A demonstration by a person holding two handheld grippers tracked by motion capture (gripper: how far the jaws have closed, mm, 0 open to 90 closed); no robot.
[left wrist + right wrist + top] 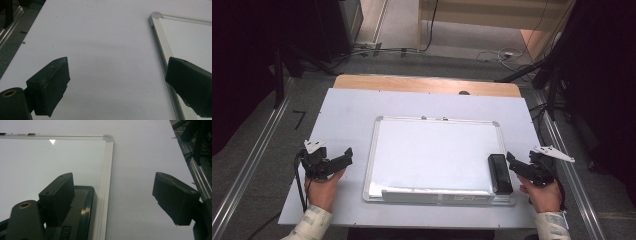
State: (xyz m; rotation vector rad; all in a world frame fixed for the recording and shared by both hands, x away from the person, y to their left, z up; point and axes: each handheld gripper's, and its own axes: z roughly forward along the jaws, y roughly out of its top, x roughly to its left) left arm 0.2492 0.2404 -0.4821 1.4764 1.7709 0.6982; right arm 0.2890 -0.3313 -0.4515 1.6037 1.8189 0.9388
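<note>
a whiteboard point(434, 150) with a silver frame is laid flat on the white table point(347, 107), and a black eraser point(500, 173) is seen lying on the board's surface at its right edge, close to the near right corner. the right gripper point(515, 165) is held just beside the eraser, to its right, with the jaws spread wide apart and nothing between them. in the right gripper view, one jaw is seen above the eraser point(82, 215) and the other over bare table beyond the board's frame point(106, 182); whether the eraser is touched cannot be told. the left gripper point(346, 156) is held at the table's left side, just beside the board's left edge, its jaws likewise wide apart and empty. in the left gripper view, one jaw is seen over the frame point(160, 40).
</note>
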